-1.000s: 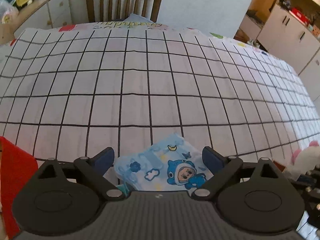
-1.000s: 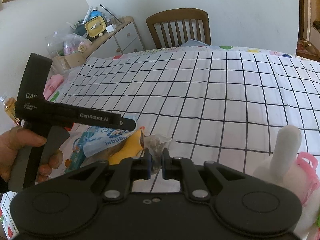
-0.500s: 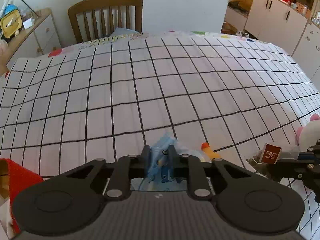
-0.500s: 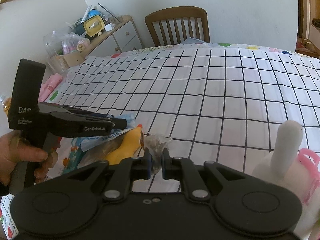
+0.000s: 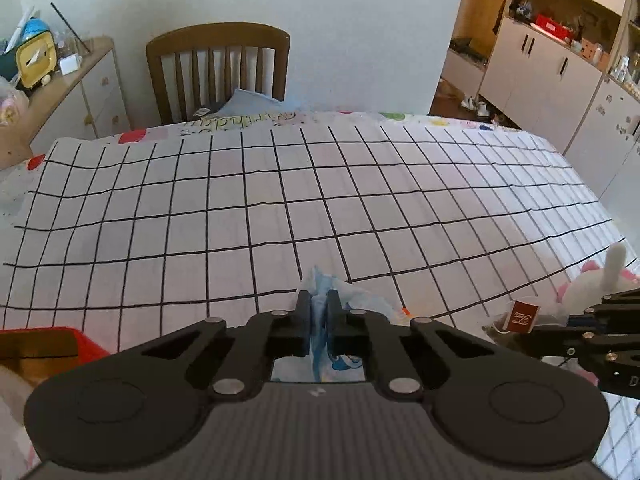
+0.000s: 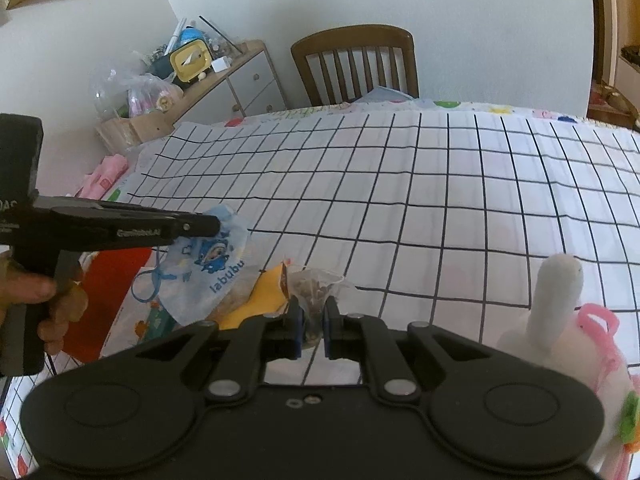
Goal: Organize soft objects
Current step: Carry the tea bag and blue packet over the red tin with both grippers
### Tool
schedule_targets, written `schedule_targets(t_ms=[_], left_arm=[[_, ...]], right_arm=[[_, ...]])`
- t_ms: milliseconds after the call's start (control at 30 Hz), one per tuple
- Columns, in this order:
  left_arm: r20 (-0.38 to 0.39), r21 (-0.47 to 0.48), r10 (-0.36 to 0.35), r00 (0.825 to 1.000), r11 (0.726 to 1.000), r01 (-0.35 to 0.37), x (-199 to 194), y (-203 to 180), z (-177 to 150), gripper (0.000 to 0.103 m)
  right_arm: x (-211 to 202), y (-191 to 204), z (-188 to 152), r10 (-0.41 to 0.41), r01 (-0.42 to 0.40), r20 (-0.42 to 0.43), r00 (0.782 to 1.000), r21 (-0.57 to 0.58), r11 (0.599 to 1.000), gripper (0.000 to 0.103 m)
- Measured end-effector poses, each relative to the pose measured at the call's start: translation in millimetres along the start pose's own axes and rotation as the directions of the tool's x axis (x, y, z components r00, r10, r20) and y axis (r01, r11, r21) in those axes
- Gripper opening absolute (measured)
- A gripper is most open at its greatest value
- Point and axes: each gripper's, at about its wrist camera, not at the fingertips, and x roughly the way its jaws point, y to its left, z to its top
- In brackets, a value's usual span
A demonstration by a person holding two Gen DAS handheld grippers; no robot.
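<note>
My left gripper (image 5: 318, 312) is shut on a light blue cartoon-print pouch (image 5: 320, 344) and holds it above the checked tablecloth; the same pouch, marked "labubu", hangs from it in the right wrist view (image 6: 208, 264). My right gripper (image 6: 312, 320) is shut on a clear tea bag (image 6: 316, 288) with a red tag (image 5: 520, 316). A yellow soft toy (image 6: 260, 300) lies under the pouch. A white and pink plush (image 6: 560, 320) sits at the right.
A red box (image 5: 48, 344) stands at the table's near left corner. A wooden chair (image 5: 218, 68) stands at the far edge, a cluttered drawer unit (image 5: 60, 92) to its left, and white cabinets (image 5: 540, 72) at the right. The checked tablecloth (image 5: 280, 200) covers the table.
My left gripper closed on the blue pouch and lifted it off the table. My right gripper stayed shut on the tea bag and rose slightly.
</note>
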Motion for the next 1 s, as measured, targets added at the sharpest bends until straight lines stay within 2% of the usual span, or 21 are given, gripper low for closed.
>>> schedule_targets(t_ms=[433, 733, 1000], left_arm=[[0.074, -0.051, -0.005, 0.997, 0.999, 0.009, -75, 20, 1, 0.007], [0.112, -0.079, 0.024, 0.993, 0.997, -0.015, -124, 44, -8, 0.007], [0.137, -0.099, 0.068, 0.988, 0.994, -0.054, -162, 78, -17, 0.007]], right_arm=[[-29, 48, 17, 0.047, -0.043, 0.058, 0.997, -0.077, 0.996, 0.009], [-46, 98, 25, 0.098, -0.084, 0.086, 0.991, -0.156, 0.984, 0.009], [-42, 147, 30, 0.153, -0.133, 0.082, 0.985, -0.205, 0.97, 0.009]])
